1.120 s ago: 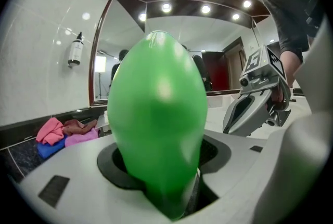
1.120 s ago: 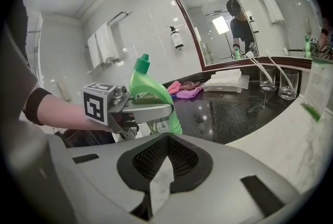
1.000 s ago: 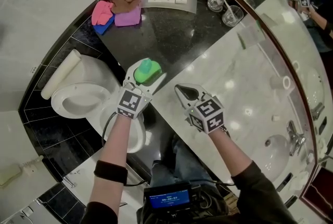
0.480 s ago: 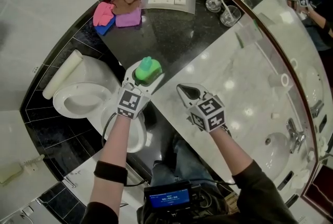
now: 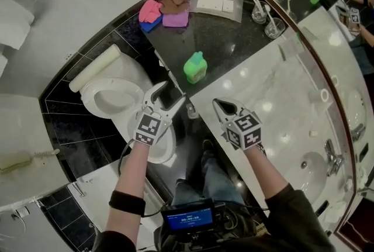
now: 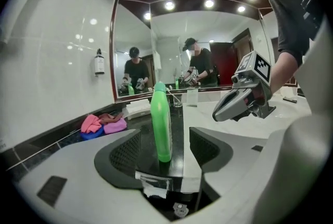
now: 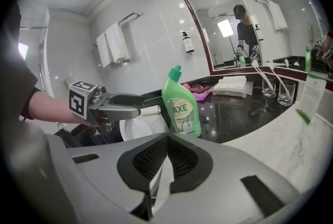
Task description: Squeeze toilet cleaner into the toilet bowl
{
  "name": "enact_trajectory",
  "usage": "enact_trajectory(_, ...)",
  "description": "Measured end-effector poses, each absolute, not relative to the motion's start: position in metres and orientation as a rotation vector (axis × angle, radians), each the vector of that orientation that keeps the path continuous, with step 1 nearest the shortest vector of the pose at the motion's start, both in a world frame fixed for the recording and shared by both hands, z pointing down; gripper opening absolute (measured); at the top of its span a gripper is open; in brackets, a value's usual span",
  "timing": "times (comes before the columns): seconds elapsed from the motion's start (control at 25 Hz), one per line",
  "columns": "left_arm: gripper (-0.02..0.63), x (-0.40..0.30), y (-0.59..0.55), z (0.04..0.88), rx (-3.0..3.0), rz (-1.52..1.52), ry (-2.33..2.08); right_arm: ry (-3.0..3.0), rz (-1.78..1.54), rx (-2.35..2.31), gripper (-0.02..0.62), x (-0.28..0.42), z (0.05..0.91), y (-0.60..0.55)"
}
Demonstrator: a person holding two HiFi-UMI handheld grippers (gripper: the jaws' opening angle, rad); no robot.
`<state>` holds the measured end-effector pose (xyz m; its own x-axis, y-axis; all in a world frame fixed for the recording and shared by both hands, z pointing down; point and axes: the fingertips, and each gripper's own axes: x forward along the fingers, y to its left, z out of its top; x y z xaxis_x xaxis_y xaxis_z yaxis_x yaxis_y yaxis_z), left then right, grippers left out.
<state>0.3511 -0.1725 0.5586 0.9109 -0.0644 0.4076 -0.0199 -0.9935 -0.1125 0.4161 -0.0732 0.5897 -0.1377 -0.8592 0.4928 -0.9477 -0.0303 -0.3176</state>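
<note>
Standing unheld: bottle on counter, no cleaner dispensed yet.
The green plastic bottle [image 5: 195, 67], flat-sided with an angled neck, is set upright on the glossy black counter [image 5: 234, 31] at upper centre, apart from the white toilet [image 5: 90, 99] at left. The left gripper [image 5: 168, 95] is spread and empty; the right gripper [image 5: 218, 103] is pressed together. Tipping could be caused by an off-centre grasp on the smooth, narrow body.

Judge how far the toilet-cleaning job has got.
Done: no cleaner shows in the toilet bowl, though it is too small to be sure. In hand: nothing; the green bottle stands upright on the black counter, left tool open short of it, right tool shut, empty. Left: probably grasping and squeezing.
</note>
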Motion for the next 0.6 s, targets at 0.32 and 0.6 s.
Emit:
enact_trajectory(0.32,0.114,0.19,-0.139,0.502,-2.977,-0.645,0.401,-2.182,0.823,1.828,0.003,0.31,0.549,-0.063)
enact_trajectory(0.6,0.014,0.052,-0.117,0.468,-2.968,-0.66,0.84,-2.27,0.749,1.7,0.003,0.213,0.517,-0.058)
